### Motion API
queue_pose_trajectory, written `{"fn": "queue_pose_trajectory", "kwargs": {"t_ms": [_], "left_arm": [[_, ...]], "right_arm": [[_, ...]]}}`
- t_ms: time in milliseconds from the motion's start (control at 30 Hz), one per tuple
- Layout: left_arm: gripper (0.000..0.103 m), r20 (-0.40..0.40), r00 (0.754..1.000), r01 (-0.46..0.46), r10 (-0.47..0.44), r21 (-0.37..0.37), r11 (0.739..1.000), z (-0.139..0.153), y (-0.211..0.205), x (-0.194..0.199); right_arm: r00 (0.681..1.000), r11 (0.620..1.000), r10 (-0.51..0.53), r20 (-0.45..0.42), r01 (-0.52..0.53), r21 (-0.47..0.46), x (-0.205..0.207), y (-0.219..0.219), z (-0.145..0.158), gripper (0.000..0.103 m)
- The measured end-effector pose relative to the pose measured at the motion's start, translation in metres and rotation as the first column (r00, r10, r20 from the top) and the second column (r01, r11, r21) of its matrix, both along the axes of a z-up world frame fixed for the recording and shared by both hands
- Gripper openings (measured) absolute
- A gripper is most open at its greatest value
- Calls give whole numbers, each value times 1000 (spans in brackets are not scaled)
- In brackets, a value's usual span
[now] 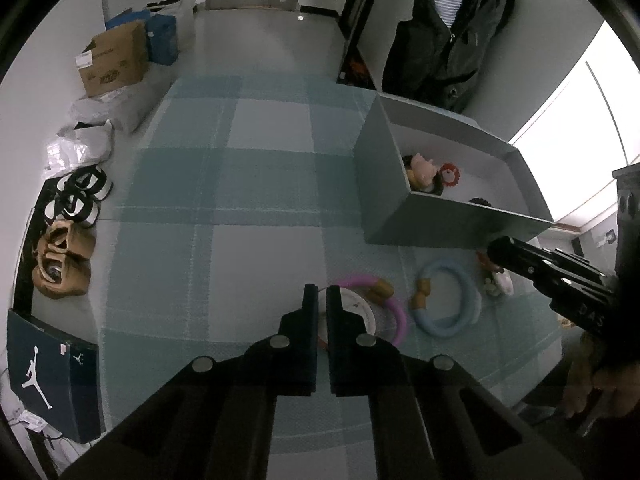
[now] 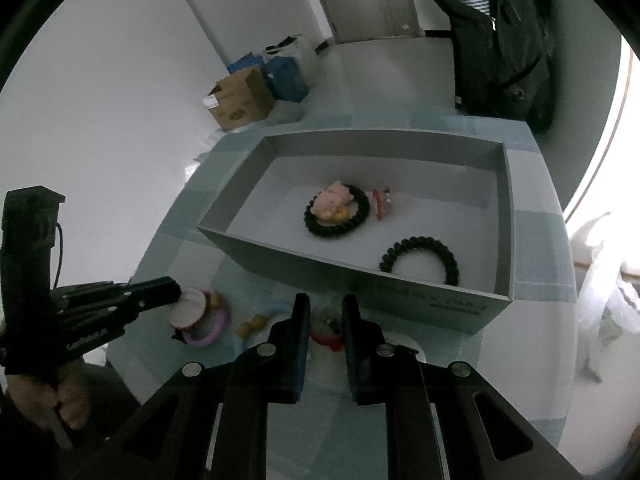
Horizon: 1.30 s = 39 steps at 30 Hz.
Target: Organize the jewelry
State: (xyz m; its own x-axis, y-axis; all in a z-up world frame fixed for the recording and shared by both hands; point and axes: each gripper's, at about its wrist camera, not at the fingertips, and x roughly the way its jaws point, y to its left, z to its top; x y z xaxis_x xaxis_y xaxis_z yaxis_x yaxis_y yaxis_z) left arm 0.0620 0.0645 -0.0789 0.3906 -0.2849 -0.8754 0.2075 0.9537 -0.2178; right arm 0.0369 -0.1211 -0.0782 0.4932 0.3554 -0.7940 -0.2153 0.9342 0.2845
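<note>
My left gripper (image 1: pixel 322 294) is shut on the rim of a white round piece (image 1: pixel 354 312) that lies inside a pink ring (image 1: pixel 398 314); in the right wrist view its tip (image 2: pixel 176 288) meets that piece (image 2: pixel 190 304). A small red-and-clear trinket (image 2: pixel 326 324) sits on the cloth with my right gripper (image 2: pixel 326 308) shut on it. A pale blue ring (image 1: pixel 454 294) with brown charms lies between the two grippers. Behind stands the grey box (image 2: pixel 280 258), holding a pink plush tie (image 2: pixel 334 200), a black coil tie (image 2: pixel 420 256) and a red piece (image 2: pixel 378 202).
A teal plaid cloth (image 1: pixel 240 200) covers the work surface. On the floor to the left are a dark shoe box (image 1: pixel 52 376), shoes (image 1: pixel 80 196) and a cardboard box (image 1: pixel 114 58). A dark jacket (image 1: pixel 452 32) hangs behind the grey box. A hand (image 1: pixel 584 384) holds the right gripper.
</note>
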Motion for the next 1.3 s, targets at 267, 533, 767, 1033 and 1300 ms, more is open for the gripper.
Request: {"fn": "queue_pose_trajectory", "kwargs": {"t_ms": [267,533,767,1033,1300], "left_arm": [[0,38,996,-76,75,17,997,7,21,-1],[42,-58,998,-28,23,-88,996,-1,7,-1],[42,-69,998,-6,3,-43,999,-15,-5,3],[12,-24,999,24,-24,-16,1000,-10,-3,-2],[4,47,999,-4,6,-57,998,13,1,-6]], "right_arm": [[1000,1000,6,11,-6,25,-3,-4,5,15],[1000,999,15,23,-16,46,-6,-6,12,15],[999,999,11,31,-13,52,-8,-9,15,15],[999,998,10,34,-12,56,-8,-9,17,15],[998,996,25,63,-31,84,-13,-9,25,15]]}}
